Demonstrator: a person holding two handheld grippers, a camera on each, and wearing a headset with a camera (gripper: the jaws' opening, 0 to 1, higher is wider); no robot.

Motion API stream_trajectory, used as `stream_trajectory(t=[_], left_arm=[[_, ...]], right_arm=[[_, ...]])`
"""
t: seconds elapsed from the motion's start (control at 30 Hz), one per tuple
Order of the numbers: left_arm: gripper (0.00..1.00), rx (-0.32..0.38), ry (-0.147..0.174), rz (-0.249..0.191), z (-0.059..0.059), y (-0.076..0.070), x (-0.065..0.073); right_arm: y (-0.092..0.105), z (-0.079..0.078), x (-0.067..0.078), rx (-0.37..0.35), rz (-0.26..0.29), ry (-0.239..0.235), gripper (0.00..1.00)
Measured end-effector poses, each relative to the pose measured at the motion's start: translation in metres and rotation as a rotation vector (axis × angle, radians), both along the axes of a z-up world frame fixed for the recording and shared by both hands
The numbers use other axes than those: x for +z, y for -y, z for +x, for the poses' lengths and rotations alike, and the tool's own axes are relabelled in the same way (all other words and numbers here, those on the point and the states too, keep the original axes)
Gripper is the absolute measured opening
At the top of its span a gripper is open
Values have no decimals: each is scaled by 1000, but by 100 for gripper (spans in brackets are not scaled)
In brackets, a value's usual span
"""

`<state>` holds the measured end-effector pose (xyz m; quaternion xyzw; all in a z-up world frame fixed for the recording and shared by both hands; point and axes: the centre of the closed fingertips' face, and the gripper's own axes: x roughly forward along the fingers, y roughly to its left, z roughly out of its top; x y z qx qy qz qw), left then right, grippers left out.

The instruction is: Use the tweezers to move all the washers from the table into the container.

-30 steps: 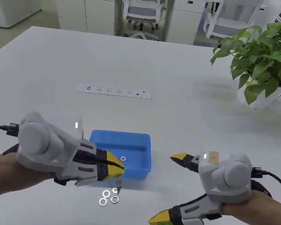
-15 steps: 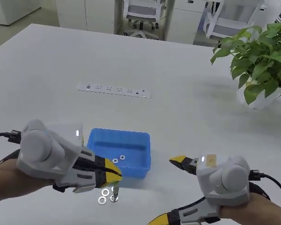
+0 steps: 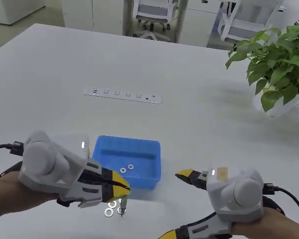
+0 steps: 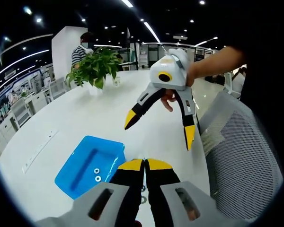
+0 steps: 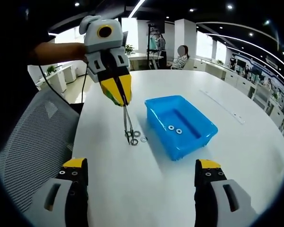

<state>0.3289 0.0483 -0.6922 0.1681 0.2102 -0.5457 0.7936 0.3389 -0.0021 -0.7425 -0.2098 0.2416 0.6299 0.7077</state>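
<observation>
1. Since a second ago a second washer has appeared in the container (image 3: 139, 181), and the left gripper (image 3: 123, 186) has dropped from the container's near edge to the loose washers (image 3: 109, 212) in front of it.
2. The white tabletop (image 3: 189, 114) carries everything; a mesh-backed chair (image 5: 33, 137) stands at its near edge, seen in the right gripper view.
3. A leafy potted plant (image 3: 276, 55) stands at the far right of the tabletop, well apart from the work.
4. The blue container (image 5: 180, 146) sits open on the tabletop, near the person, between the two grippers in the head view. Two washers (image 5: 171, 127) lie side by side on its floor.
5. The left gripper (image 5: 117, 92) points steeply down, its fingers (image 4: 132, 166) pressed narrow on the upper end of the tweezers (image 5: 128, 120).
6. The right gripper (image 3: 174, 204) is held to the right of the container, fingers (image 5: 75, 165) spread wide with nothing between them.
7. A white power strip (image 3: 122, 95) lies flat beyond the container.
8. The tweezers (image 3: 122, 204) hang tips-down among the loose washers; whether one is pinched cannot be told.
9. Three washers (image 5: 135, 138) lie in a tight cluster on the tabletop just outside the container's near wall.
</observation>
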Motion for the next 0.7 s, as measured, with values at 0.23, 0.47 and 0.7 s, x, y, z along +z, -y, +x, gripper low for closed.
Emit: stream_trajectory(t=[0.23,0.47,0.7], left_arm=[[5,-21,1,8,-2,1,0],[5,-44,-1,16,-4,1,0],[5,-55,-6,19,-3,1,0]], right_arm=[[-12,-7,1,60,17,-2,80],[-23,-9,-1,117,17,20,68],[-33,-8,-7,156,7,26,53]])
